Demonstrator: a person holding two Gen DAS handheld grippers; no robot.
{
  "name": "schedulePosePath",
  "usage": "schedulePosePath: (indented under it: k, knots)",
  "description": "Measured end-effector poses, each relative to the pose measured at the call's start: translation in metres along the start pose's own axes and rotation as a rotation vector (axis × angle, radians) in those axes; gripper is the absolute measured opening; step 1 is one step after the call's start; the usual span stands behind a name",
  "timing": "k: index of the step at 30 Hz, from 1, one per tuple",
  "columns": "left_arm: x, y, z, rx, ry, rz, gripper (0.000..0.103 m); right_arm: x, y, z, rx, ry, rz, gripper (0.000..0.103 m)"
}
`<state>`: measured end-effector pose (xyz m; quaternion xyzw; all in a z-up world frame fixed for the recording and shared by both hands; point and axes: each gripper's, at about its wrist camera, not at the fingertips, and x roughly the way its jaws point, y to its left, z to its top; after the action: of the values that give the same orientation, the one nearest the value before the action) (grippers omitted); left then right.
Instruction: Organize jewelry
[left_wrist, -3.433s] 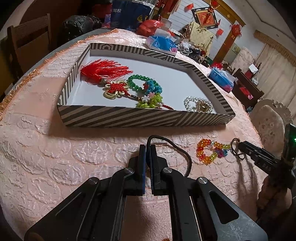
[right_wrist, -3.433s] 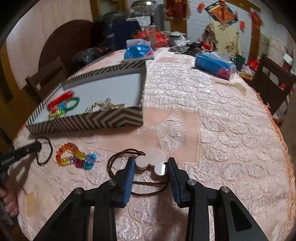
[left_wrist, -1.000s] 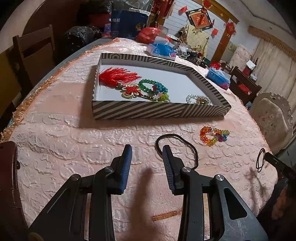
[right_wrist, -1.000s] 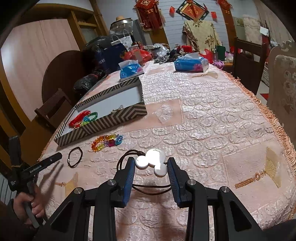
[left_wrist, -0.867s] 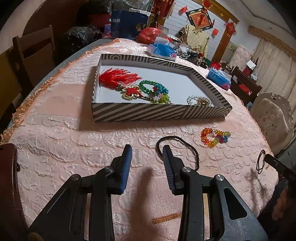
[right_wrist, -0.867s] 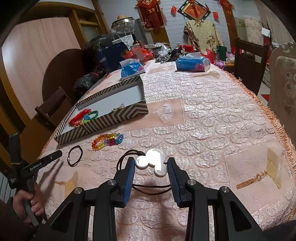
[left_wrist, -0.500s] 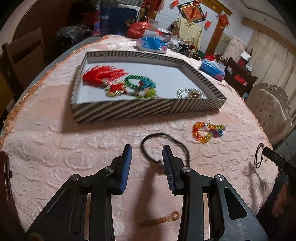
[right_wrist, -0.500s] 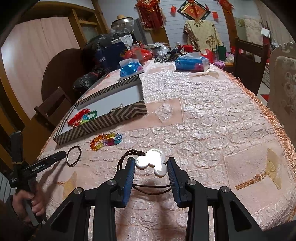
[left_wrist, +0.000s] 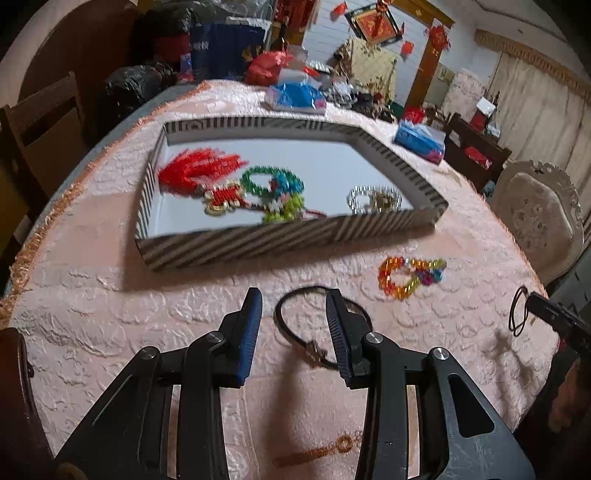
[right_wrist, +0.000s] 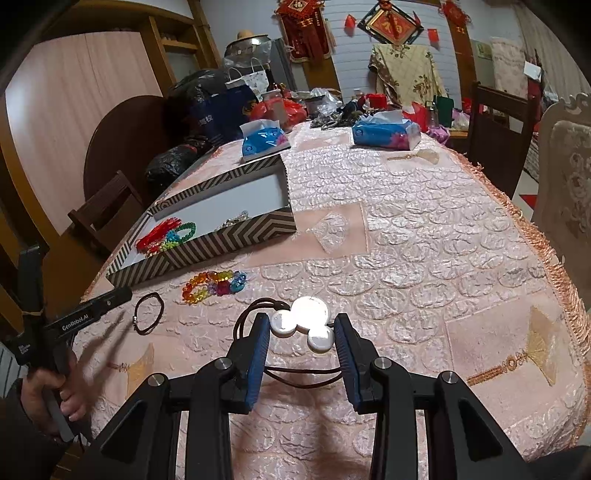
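Six pieces of jewelry show on the pink embossed tablecloth (right_wrist: 424, 236), listed from left to right.

1. Striped box (left_wrist: 280, 240): shallow, black-and-cream chevron walls, white floor. Inside, from its left end: a red tassel ornament (left_wrist: 199, 170) with a red-and-gold knot; a green and blue bead bracelet (left_wrist: 271, 182) just beside it; a small cluster of yellow-green beads (left_wrist: 288, 210) at the near wall; a silver and gold bracelet (left_wrist: 375, 199) toward the right end, apart from the others.

2. Black cord bracelet (left_wrist: 295, 328): thin dark loop with a small metal clasp on its near side, lying flat on the cloth in front of the box. The left gripper (left_wrist: 293, 317) stands over it with jaws wide apart, one finger on either side of the loop's left half; nothing is gripped. Whether the fingers touch the cloth cannot be told.

3. Multicoloured bead bracelet (left_wrist: 410, 275): translucent orange, yellow, pink and blue beads, lying loose on the cloth to the right of the black cord and near the box's front wall.

4. White disc pendant (right_wrist: 304, 321): three round white discs joined, one large and two small, on a dark brown cord (right_wrist: 258, 314) that loops out behind and below. It rests on the cloth between the fingers of the right gripper (right_wrist: 301, 326), whose jaws are spread wide, pads just beside the two small discs without clamping them.
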<state>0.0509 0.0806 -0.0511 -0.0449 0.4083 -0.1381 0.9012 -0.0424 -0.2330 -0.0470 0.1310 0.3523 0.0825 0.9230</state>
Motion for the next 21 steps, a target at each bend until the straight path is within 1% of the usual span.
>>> schedulePosePath:
  k: [1, 3, 5, 7, 9, 12, 16, 18, 19, 20, 21]
  knots:
    - [0.004, -0.001, -0.001, 0.005, 0.023, -0.004, 0.040, 0.001, 0.001, -0.001, -0.002, 0.002, 0.001, 0.034]
    - [0.012, -0.003, -0.002, 0.004, 0.061, -0.014, 0.041, 0.002, 0.001, -0.002, -0.006, 0.005, 0.002, 0.034]
    - [0.016, -0.006, -0.003, 0.016, 0.073, -0.019, 0.041, 0.002, 0.001, -0.002, -0.007, 0.005, 0.004, 0.034]
    - [0.016, -0.009, -0.003, 0.027, 0.064, -0.009, 0.041, 0.001, 0.001, -0.003, -0.005, 0.003, 0.005, 0.034]
    - [0.016, -0.010, -0.001, 0.018, 0.063, -0.031, 0.041, 0.002, 0.001, -0.003, 0.000, 0.001, 0.006, 0.034]
    - [0.022, -0.013, 0.000, 0.033, 0.078, -0.013, 0.041, 0.002, -0.001, -0.003, 0.004, 0.002, 0.011, 0.034]
    - [0.022, -0.017, -0.004, 0.075, 0.063, 0.005, 0.040, 0.001, -0.001, -0.003, 0.004, -0.003, 0.014, 0.034]
    - [0.020, -0.015, -0.006, 0.084, 0.058, 0.028, 0.020, 0.000, -0.002, -0.003, 0.007, -0.004, 0.017, 0.034]
    - [0.019, -0.012, -0.006, 0.071, 0.062, 0.021, 0.007, 0.000, -0.002, -0.003, 0.007, -0.004, 0.017, 0.034]
    - [0.018, -0.008, -0.007, 0.050, 0.065, 0.002, 0.002, 0.000, -0.002, -0.003, 0.007, -0.005, 0.018, 0.034]
    - [0.017, -0.003, -0.007, 0.021, 0.069, -0.021, 0.001, 0.000, -0.002, -0.003, 0.007, -0.006, 0.019, 0.034]
